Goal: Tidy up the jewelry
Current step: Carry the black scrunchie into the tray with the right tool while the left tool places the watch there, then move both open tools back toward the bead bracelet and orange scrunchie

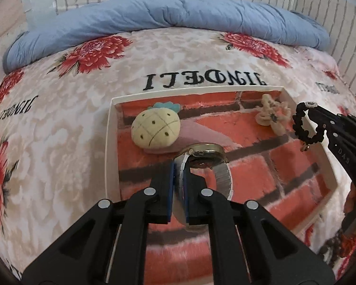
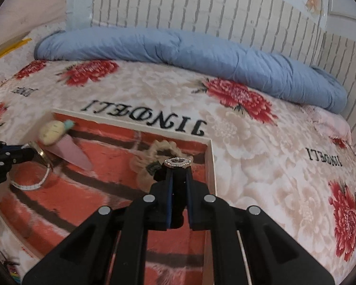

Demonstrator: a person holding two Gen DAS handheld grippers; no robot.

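**Both grippers loaded over the tray**

L gripper: jaws narrow, pinched on the strap of a watch. Gold case sits just past the fingertips, tilted; silver mesh strap loops down on the R side. Watch is held over the tray, near its middle, just in front of the pineapple clip, which lies in the tray's far-L part w/ its pink bar underneath.

R gripper: jaws narrow, clamped on a black bracelet; from the L cam it hangs as a beaded loop w/ a small gold charm at the bottom, over the tray's R edge. A sparkly oval piece sits at the fingertips.

Beige scrunchie lies in the tray's far-R corner, just beyond the R gripper. Tray has white walls and a red brick-print fuzzy lining, and rests on a floral blanket. Blue duvet is rolled up at the far side, by the wall.
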